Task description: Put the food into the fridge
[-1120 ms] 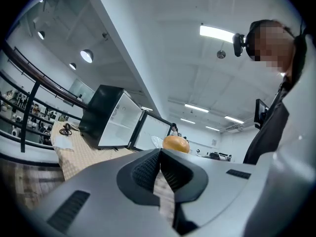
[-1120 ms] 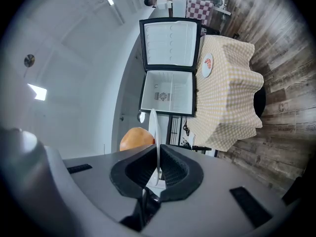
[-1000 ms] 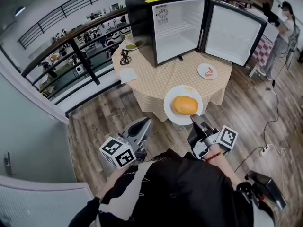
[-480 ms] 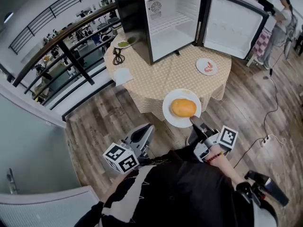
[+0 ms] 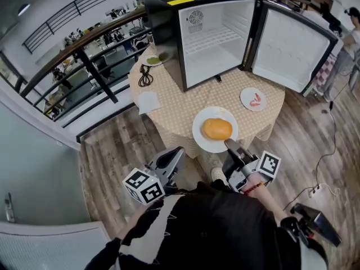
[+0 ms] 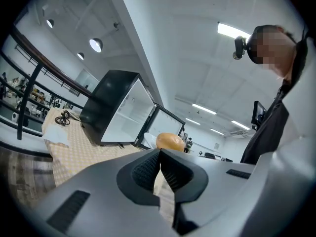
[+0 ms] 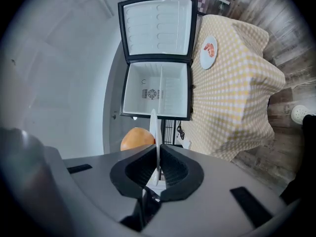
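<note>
One bun [image 5: 217, 129], round and golden, sits on a white plate [image 5: 200, 136] held in the air in front of the fridge [image 5: 169, 21], at about the near edge of the checked table [image 5: 185, 103] the fridge stands on. The right gripper [image 5: 229, 145] carries the load, its jaws pinched tight on the near rim so that the plate stands edge-on between the pads in the right gripper view. The left gripper [image 5: 175, 152] travels alongside with its jaws closed on nothing. The fridge fills more of the head view than it did a second ago. That suggests the carrier has closed in on the table, while the plate sits in the same clamp and the bun has not slid. The approach looks well begun, but the delivery is still ahead. The fridge door [image 5: 292, 49] stands wide and the white shelves inside are bare. A second plate [image 5: 254, 99] with something red waits on the cloth below that door. A small dish [image 5: 153, 57], a coiled cable [image 5: 147, 75] and a napkin [image 5: 149, 102] lie off the fridge's closed side.
</note>
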A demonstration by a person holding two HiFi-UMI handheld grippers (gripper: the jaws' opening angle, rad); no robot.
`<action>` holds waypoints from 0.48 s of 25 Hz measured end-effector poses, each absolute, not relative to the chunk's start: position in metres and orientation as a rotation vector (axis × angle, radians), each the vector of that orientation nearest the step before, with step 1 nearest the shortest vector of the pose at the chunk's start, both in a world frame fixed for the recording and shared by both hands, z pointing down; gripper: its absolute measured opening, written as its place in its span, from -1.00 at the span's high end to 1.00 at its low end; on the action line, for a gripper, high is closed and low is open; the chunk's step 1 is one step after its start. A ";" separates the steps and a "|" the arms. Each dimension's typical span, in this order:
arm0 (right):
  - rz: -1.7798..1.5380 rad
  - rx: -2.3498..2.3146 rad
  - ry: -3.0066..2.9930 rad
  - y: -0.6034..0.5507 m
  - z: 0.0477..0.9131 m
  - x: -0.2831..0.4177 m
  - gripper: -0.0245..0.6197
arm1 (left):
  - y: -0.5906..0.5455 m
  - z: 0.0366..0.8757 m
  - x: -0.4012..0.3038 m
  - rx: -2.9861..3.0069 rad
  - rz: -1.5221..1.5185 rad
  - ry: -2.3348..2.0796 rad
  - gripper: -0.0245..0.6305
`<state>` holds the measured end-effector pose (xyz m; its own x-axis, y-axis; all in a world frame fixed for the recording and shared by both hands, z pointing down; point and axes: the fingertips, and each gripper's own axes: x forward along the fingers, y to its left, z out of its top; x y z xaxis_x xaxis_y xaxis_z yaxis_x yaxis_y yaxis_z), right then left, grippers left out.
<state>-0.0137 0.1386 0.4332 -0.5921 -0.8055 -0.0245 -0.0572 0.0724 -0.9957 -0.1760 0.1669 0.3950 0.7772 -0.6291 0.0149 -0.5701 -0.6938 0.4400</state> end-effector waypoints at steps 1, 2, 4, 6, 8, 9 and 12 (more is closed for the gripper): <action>-1.583 -0.850 1.751 0.128 0.432 -0.009 0.85 | 0.158 0.393 -0.173 2.541 -0.197 -0.923 0.89; -1.588 -0.843 1.758 0.117 0.431 -0.004 0.85 | 0.149 0.390 -0.169 2.540 -0.204 -0.941 0.89; -1.596 -0.831 1.776 0.092 0.427 0.005 0.85 | 0.127 0.385 -0.160 2.538 -0.212 -0.971 0.89; -1.604 -0.817 1.794 0.063 0.421 0.014 0.85 | 0.101 0.381 -0.151 2.535 -0.216 -0.991 0.89; -1.610 -0.803 1.805 0.036 0.417 0.024 0.85 | 0.076 0.377 -0.140 2.534 -0.217 -1.008 0.89; -1.615 -0.797 1.808 0.024 0.416 0.030 0.85 | 0.064 0.376 -0.135 2.530 -0.221 -1.016 0.89; -1.631 -0.802 1.816 -0.008 0.418 0.047 0.85 | 0.033 0.373 -0.117 2.513 -0.238 -1.029 0.89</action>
